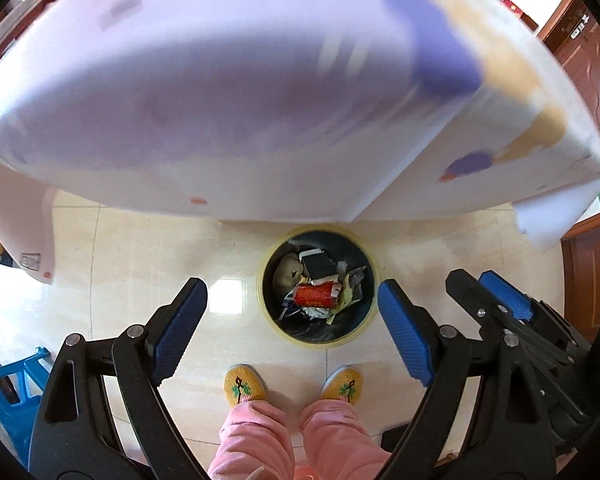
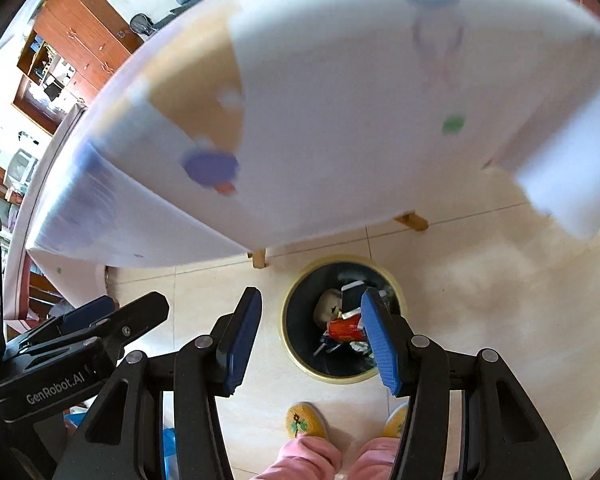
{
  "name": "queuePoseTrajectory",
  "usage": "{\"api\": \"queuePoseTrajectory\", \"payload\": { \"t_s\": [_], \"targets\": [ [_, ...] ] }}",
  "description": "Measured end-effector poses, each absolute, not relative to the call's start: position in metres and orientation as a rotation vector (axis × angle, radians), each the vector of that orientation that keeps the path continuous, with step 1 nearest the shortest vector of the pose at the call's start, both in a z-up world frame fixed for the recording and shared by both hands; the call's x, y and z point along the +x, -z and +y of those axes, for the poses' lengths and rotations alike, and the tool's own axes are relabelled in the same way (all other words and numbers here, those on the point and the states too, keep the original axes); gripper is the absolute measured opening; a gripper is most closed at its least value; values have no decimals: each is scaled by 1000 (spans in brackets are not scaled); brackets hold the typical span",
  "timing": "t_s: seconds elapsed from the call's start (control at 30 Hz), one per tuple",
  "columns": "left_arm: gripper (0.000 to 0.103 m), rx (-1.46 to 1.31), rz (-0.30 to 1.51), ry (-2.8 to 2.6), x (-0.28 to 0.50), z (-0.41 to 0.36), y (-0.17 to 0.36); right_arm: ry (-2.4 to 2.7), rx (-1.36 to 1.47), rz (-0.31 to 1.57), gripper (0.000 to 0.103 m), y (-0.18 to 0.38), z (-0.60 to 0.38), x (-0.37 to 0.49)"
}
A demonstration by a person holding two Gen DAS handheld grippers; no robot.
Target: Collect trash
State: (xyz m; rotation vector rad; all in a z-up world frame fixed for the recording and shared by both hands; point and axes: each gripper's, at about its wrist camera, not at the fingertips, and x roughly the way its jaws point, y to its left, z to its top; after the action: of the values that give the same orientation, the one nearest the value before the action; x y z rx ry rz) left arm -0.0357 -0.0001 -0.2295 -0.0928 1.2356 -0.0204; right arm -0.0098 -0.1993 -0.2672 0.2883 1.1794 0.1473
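A round dark trash bin (image 1: 320, 332) with a yellowish rim stands on the tiled floor below both grippers. It holds a red wrapper (image 1: 315, 294), a brown crumpled lump (image 1: 286, 270), a dark card and foil scraps. My left gripper (image 1: 296, 328) is open and empty, with the bin showing between its blue pads. The right gripper (image 1: 484, 284) hangs just to its right. In the right wrist view the bin (image 2: 300, 344) and red wrapper (image 2: 344, 328) lie under my open, empty right gripper (image 2: 310, 340). The left gripper (image 2: 132, 304) shows at the left.
A table under a white patterned cloth (image 1: 260, 100) fills the upper half of both views, blurred, with wooden legs (image 2: 258, 258) behind the bin. A person's yellow slippers (image 1: 244, 384) and pink trousers stand right before the bin. A blue plastic stool (image 1: 8, 392) sits at the lower left.
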Motion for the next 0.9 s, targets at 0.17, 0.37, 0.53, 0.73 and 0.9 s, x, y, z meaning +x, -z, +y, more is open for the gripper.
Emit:
{"api": "queuePoseTrajectory", "payload": {
  "t_s": [0.17,0.37,0.53,0.73,0.9],
  "targets": [
    [85,-76,1194,29,-33,-3,182,-143,277,1159,56,222,-204,-9],
    [85,-64,1154,39,-30,-6,128,-152,260,1126,57,166,-205,-4],
    [85,-47,1149,57,-30,-11,87,-159,241,1111,61,119,-203,-2],
    [85,-50,1106,31,-29,-10,48,-170,207,1075,62,69,-199,5],
    [85,-65,1057,-9,-21,-6,20,-169,214,1041,62,38,-201,11]
  ]
}}
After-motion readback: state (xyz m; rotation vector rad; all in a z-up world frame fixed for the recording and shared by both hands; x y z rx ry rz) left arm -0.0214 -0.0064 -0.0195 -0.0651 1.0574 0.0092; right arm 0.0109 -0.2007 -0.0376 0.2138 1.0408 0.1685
